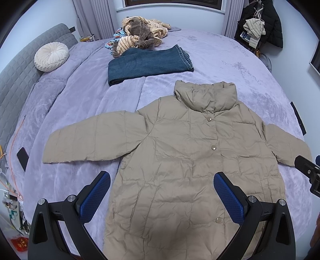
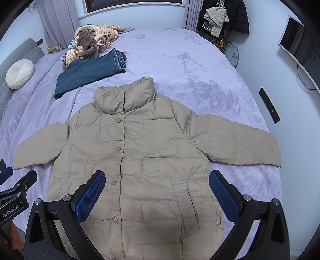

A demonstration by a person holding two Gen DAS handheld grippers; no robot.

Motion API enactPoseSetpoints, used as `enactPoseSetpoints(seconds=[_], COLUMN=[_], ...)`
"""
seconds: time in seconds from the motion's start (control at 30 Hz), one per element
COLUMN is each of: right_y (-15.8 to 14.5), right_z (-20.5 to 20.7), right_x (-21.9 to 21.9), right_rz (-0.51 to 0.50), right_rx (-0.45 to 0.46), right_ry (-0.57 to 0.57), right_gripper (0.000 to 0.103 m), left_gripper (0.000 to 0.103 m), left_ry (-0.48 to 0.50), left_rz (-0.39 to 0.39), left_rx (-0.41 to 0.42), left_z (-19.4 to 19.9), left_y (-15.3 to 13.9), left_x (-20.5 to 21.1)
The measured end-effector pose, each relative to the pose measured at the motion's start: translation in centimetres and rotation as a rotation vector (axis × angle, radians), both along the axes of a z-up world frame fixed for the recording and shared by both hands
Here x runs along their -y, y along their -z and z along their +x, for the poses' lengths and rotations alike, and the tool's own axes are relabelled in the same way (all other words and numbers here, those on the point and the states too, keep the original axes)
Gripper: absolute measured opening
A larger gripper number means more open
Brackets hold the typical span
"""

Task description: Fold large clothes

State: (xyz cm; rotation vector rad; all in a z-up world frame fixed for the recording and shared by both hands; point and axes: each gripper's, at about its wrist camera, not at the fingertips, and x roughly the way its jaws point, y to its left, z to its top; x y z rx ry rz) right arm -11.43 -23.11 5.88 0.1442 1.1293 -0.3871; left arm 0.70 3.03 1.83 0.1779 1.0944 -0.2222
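A beige quilted puffer jacket (image 1: 180,156) (image 2: 132,156) lies flat and face up on the lilac bed, snaps closed, collar away from me, both sleeves spread sideways. My left gripper (image 1: 162,180) hovers open above the jacket's lower left part, with nothing between its blue pads (image 1: 96,196). Over the jacket's lower right part my right gripper (image 2: 157,178) hangs open and empty too. The right gripper's black body (image 1: 308,172) shows at the right edge of the left wrist view. The left gripper's body (image 2: 16,192) shows at the left edge of the right wrist view.
Folded blue jeans (image 1: 150,64) (image 2: 90,70) lie beyond the collar, with a heap of striped and brown clothes (image 1: 140,34) behind. A round white cushion (image 1: 51,57) rests by the grey headboard (image 1: 24,66). A black phone (image 1: 23,159) lies at the bed's left edge. Coats (image 2: 224,16) hang at the back right.
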Motion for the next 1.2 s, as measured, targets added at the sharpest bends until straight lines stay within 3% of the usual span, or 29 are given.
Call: enactPoseSetpoints(seconds=[0.23,0.37,0.6,0.73,0.87,0.97,1.1,1.2], right_y=[1.0,2.6,7.0,10.3,15.5,18.4,20.0,20.7], right_z=[0.5,1.0,2.9,5.2,8.1,9.8,11.9,14.4], right_x=[-0.7,-1.0,-4.0,-6.6,-9.5,-11.1,-12.4,-13.3], right_rz=[0.022,0.115,0.239,0.269,0.347,0.355,0.389,0.419], right_rx=[-0.013,-0.003,0.016,0.008,-0.115,-0.150,-0.134,-0.100], right_ry=[-0.006,-0.014,-0.068,-0.104,-0.154,-0.173,-0.184,-0.195], right_gripper=[0.103,0.103,0.103,0.103,0.103,0.103,0.103,0.103], left_gripper=[0.103,0.103,0.103,0.103,0.103,0.103,0.103,0.103], left_ry=[0.005,-0.035,-0.254,-0.383,-0.478,-0.574,-0.651,-0.671], left_rz=[-0.063,-0.138,-0.285,-0.357,-0.427,-0.520,-0.593,-0.571], left_rx=[-0.065,-0.138,-0.153,-0.153,-0.160,-0.198,-0.129,-0.042], left_z=[0.5,1.8,5.7,8.4,11.3,13.7,17.1,19.7], left_y=[1.6,4.0,9.1,13.6,18.7,22.2,23.4,22.9], left_x=[-0.3,-2.6,-12.0,-18.1,-23.2,-26.6,-29.6,-30.3])
